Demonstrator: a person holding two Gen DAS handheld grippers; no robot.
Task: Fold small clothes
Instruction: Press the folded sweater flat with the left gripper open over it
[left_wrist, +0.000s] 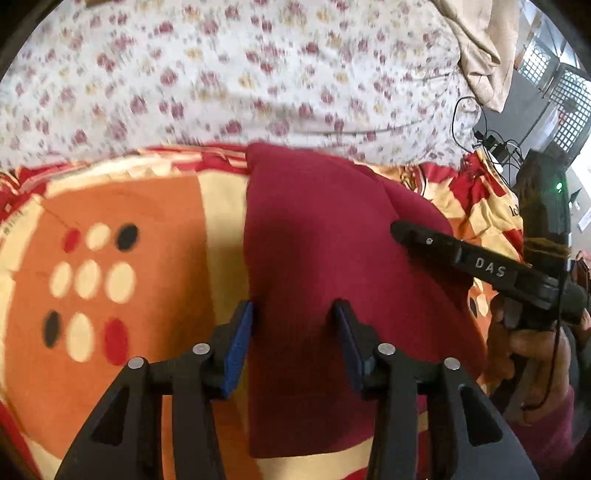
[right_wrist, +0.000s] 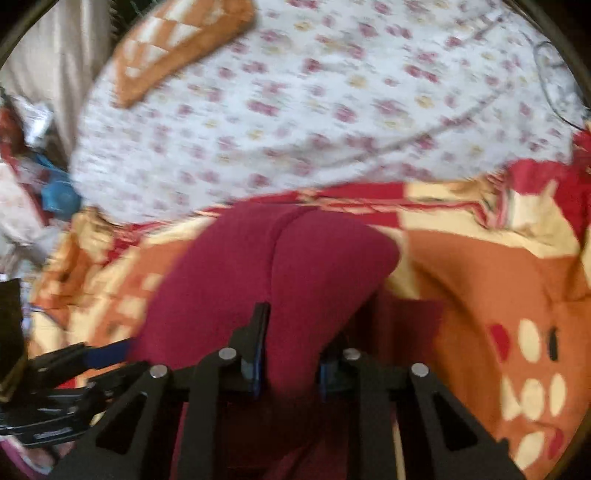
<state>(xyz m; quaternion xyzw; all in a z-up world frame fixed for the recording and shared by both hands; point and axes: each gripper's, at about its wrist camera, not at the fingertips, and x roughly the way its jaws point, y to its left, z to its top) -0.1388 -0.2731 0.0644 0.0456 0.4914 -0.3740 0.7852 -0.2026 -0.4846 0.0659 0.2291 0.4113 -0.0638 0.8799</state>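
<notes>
Maroon knit garment (left_wrist: 332, 236), soft and partly folded, lying on orange-and-red patterned blanket (left_wrist: 155, 206): left gripper (left_wrist: 293, 332) spread open over its near edge, gripping nothing; right gripper (right_wrist: 291, 354) apparently pinching a raised fold, presumably to carry it over.

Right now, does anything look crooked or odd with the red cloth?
The maroon garment is bunched into a rounded hump with a crease down its middle, not flat on the patterned blanket. It passes between the right gripper fingers.
</notes>
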